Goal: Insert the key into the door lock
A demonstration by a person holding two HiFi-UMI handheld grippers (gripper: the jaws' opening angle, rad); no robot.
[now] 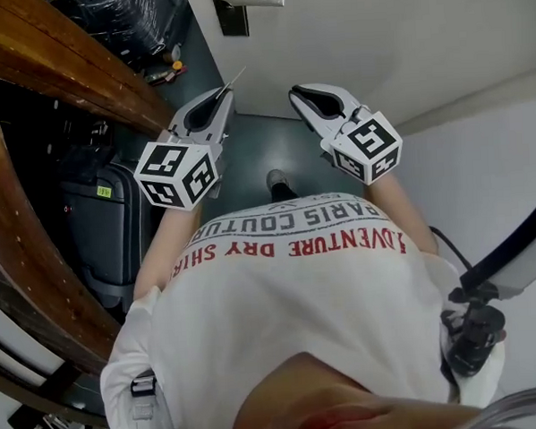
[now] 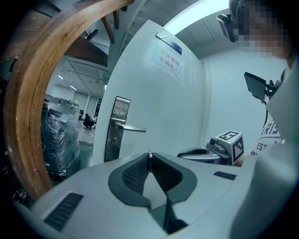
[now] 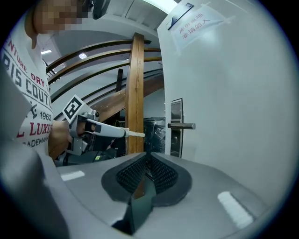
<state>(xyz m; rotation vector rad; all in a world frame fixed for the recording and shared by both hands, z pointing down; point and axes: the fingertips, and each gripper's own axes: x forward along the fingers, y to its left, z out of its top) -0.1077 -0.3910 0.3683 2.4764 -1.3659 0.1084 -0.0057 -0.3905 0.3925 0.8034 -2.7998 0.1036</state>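
The key [image 1: 236, 79] is clamped in the left gripper [image 1: 223, 98], its blade carried out along the jaws toward the door lock [image 2: 113, 139], which is seen ahead and slightly leftward below the handle [image 2: 131, 129], well apart, while the right gripper [image 1: 298, 94] is closed on nothing alongside.

Workplace hall: white door [image 2: 154, 102] with posted notice [image 2: 169, 60], curved wooden beams [image 2: 32, 93], wrapped pallets [image 2: 58, 135].
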